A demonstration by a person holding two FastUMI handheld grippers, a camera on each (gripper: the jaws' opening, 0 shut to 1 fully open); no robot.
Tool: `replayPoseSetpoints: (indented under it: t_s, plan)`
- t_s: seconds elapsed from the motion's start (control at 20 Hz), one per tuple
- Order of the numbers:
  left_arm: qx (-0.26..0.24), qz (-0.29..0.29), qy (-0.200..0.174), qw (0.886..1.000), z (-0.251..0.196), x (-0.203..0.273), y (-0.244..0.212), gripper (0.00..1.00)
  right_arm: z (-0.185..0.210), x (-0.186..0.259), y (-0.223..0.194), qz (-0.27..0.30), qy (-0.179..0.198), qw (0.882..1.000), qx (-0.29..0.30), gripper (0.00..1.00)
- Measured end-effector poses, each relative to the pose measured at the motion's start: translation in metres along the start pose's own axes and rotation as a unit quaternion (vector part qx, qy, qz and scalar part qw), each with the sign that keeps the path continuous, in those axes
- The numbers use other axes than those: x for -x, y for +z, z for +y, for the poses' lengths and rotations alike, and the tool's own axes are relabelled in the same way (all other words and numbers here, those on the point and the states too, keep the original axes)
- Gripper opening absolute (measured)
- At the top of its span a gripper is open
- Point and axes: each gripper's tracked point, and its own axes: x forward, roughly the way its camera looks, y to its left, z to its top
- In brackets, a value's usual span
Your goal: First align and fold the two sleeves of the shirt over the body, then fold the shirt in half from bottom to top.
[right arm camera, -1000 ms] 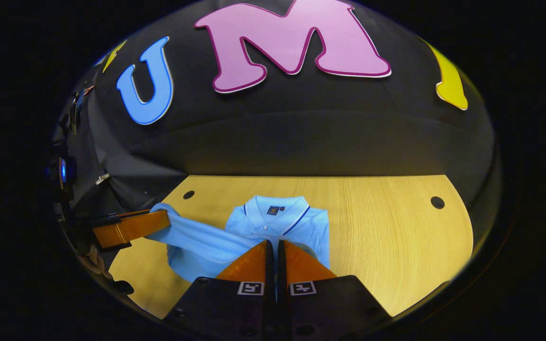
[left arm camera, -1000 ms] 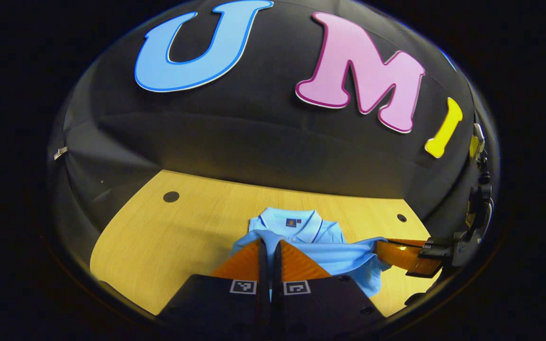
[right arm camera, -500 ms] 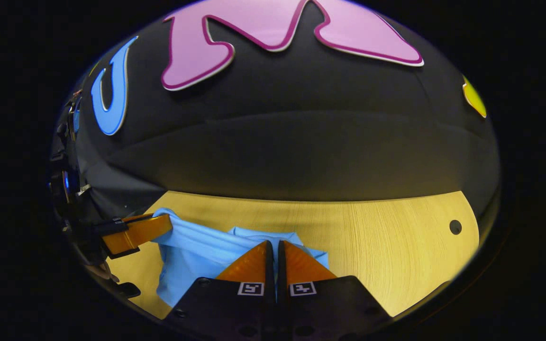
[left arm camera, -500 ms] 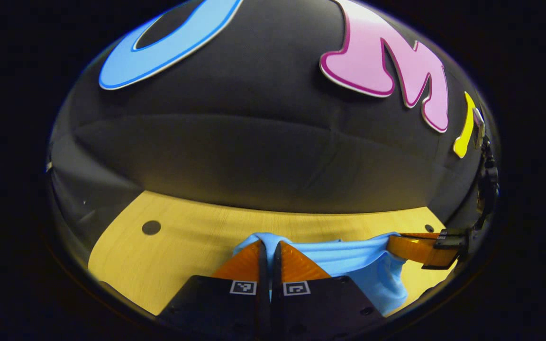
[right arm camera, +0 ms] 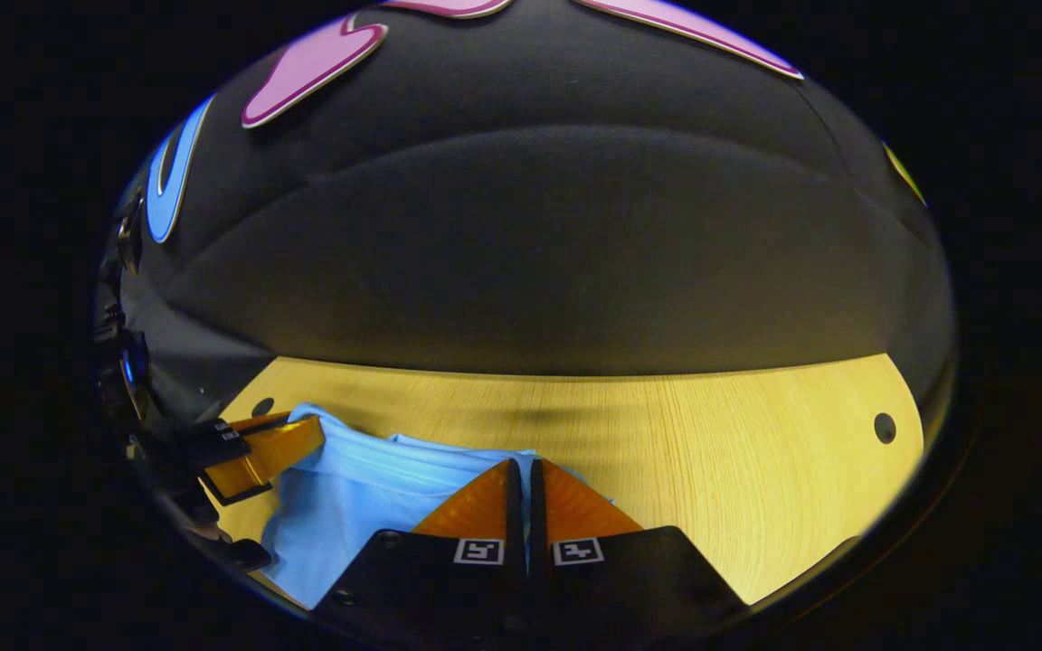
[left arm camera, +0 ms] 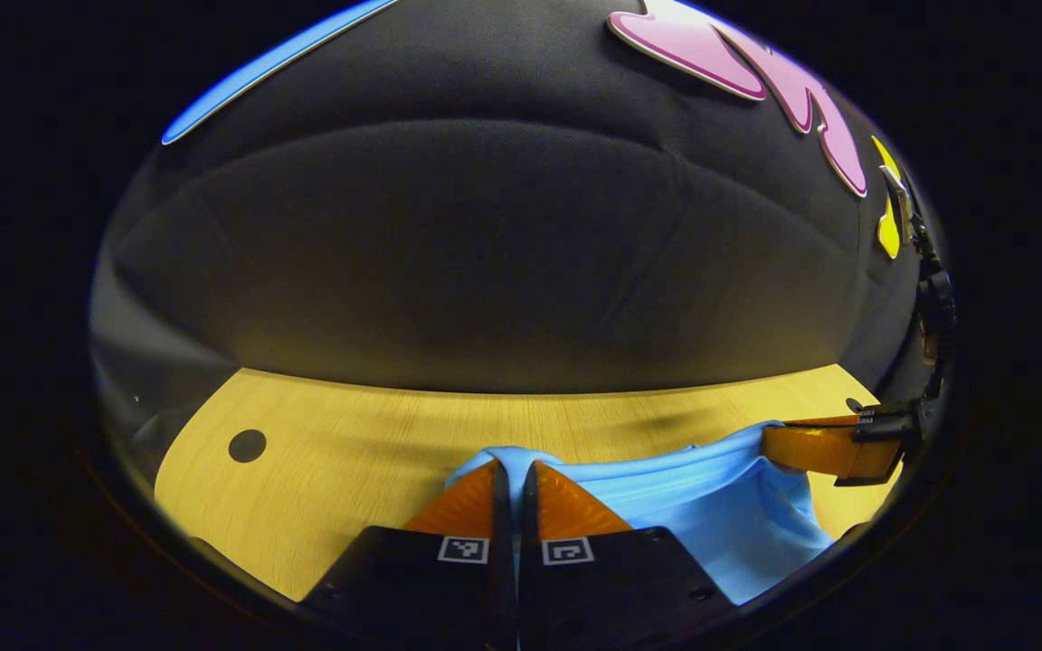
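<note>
Wooden table [left arm camera: 349,434] carries a light blue shirt [left arm camera: 720,506] near its front edge, the hem stretched taut between both tools. Left gripper [left arm camera: 510,470] and right gripper [right arm camera: 521,466] each pinch the fabric, fingers closed on it.

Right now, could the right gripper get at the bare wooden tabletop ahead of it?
Probably not freely: the right gripper looks shut on the light blue polo shirt, though the wooden tabletop ahead lies bare.
</note>
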Motion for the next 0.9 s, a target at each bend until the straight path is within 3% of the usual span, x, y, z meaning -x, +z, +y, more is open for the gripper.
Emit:
replayPoseSetpoints:
  t_s: [0.15,0.2,0.25,0.4,0.45,0.9]
  plan:
    - [-0.053,0.008,0.061,0.997,0.02,-0.002,-0.001,0.18,-0.003,-0.002,-0.003,0.003,-0.009,1.0,0.015,0.12]
    - [-0.068,0.009,0.075,0.995,0.026,0.001,-0.001,0.21,0.001,0.002,-0.002,0.003,-0.001,1.0,0.011,0.3]
    - [-0.058,0.005,0.066,0.996,0.023,0.006,0.003,0.24,-0.001,0.007,-0.002,0.006,-0.001,1.0,0.014,0.47]
    - [0.002,-0.026,0.047,0.999,0.013,0.021,0.023,0.8,-0.01,0.027,0.008,-0.016,-0.016,0.999,0.027,1.0]
    - [0.006,-0.036,0.046,0.998,0.013,0.033,0.03,0.99,-0.012,0.035,0.015,-0.024,-0.022,0.999,0.031,1.0]
    - [0.004,-0.132,0.026,0.991,0.0,0.186,0.096,0.97,-0.019,0.175,0.072,-0.121,-0.079,0.988,0.056,1.0]
